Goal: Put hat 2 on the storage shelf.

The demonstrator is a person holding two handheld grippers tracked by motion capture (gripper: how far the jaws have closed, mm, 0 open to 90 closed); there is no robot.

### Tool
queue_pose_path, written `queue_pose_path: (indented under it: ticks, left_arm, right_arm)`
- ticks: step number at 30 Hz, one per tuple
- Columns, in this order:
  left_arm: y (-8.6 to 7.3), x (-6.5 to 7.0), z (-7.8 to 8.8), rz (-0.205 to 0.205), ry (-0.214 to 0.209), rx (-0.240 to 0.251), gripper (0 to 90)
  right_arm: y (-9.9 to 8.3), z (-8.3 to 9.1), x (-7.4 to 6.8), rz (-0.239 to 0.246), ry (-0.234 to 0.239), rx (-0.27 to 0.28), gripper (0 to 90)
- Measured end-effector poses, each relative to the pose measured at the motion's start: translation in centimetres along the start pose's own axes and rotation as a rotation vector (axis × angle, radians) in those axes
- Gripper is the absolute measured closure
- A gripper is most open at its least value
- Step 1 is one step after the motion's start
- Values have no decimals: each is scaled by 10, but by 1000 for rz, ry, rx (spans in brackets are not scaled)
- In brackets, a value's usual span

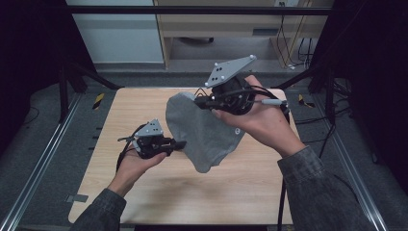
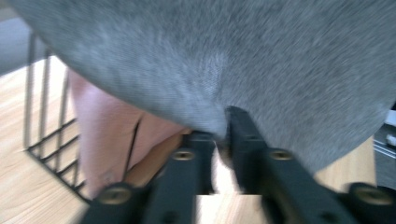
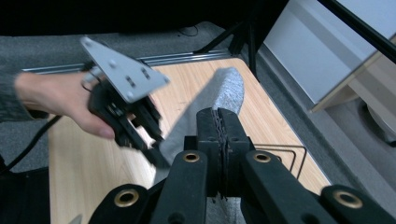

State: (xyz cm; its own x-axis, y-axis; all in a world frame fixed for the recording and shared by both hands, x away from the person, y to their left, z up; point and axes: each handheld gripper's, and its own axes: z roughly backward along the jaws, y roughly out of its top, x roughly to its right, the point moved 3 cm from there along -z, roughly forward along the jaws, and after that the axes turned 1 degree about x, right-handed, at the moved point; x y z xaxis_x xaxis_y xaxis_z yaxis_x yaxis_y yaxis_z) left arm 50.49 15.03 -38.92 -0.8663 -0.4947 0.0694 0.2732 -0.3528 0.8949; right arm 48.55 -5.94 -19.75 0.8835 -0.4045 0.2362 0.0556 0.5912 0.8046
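Note:
A grey cloth (image 1: 204,134) hangs above the wooden table (image 1: 144,192). My right gripper (image 1: 196,100) holds its upper edge, with the jaws shut on the fabric. In the right gripper view the jaws (image 3: 219,112) are pressed together and the cloth (image 3: 226,86) runs out past them. My left gripper (image 1: 181,144) comes in level from the left and meets the cloth's left edge. In its own view, the left gripper (image 2: 223,128) has its jaws nearly together, pinching the lower edge of the cloth (image 2: 233,60). The left gripper (image 3: 159,156) also shows in the right gripper view.
A black wire rack (image 3: 280,154) stands on the far part of the table, and the rack (image 2: 46,116) is also seen behind the cloth. The person's right hand (image 2: 107,130) is close behind the cloth. Metal rails (image 1: 38,154) run along the floor on both sides.

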Motion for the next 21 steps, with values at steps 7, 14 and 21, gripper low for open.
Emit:
queue_pose_path:
  ticks: [7, 14, 21]
  left_arm:
    - [23, 0, 25, -26, 55, -41, 873]
    - [45, -4, 33, -55, 83, -82, 874]
    - [87, -14, 47, -87, 119, -86, 874]
  right_arm:
    - [-18, 7, 20, -58, -41, 13, 893]
    - [-29, 8, 28, -84, -59, 21, 893]
    - [-35, 17, 45, -126, -98, 83, 893]
